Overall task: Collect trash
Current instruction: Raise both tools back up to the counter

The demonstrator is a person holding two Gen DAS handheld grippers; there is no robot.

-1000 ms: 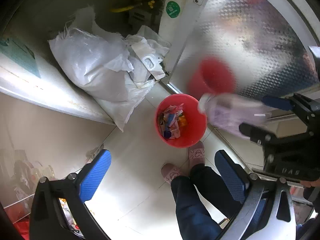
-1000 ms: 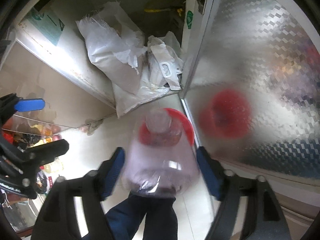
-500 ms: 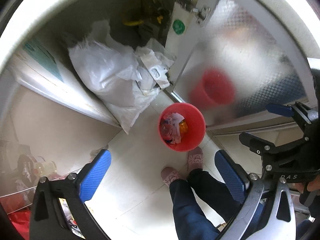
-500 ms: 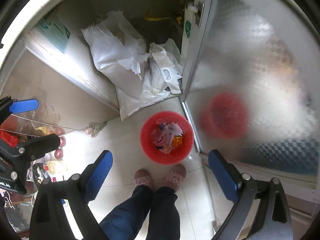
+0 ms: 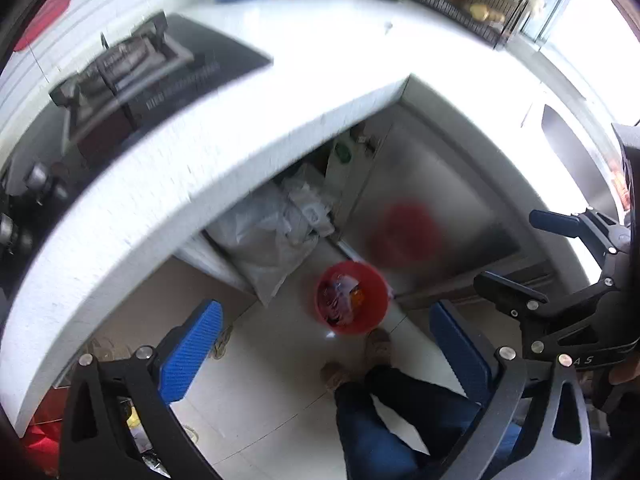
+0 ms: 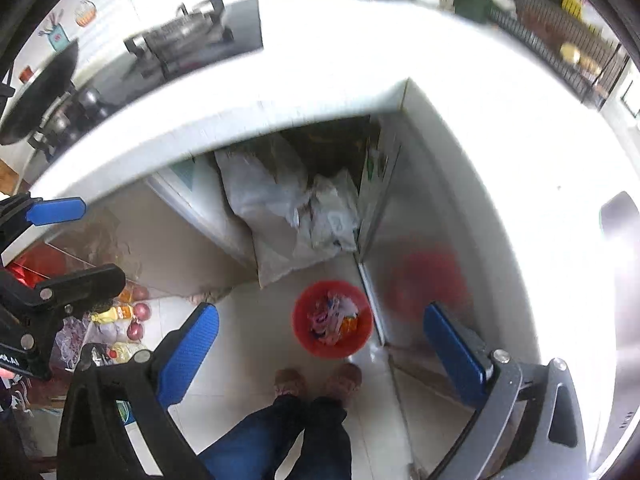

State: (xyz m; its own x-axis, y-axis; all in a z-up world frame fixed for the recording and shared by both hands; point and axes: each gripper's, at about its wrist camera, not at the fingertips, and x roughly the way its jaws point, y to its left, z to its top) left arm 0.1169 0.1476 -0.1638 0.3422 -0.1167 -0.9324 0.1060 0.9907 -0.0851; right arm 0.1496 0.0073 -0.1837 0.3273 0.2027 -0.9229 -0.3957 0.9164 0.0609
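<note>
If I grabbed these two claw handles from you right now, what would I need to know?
Left gripper: open, empty. Right gripper: open, empty.
The red bin stands on the floor by your feet, beside the open cabinet door, with wrappers inside.
White bags sit in the cabinet under the counter.
Done: some trash is in the bin. Left: probably look for more trash and drop it in.
</note>
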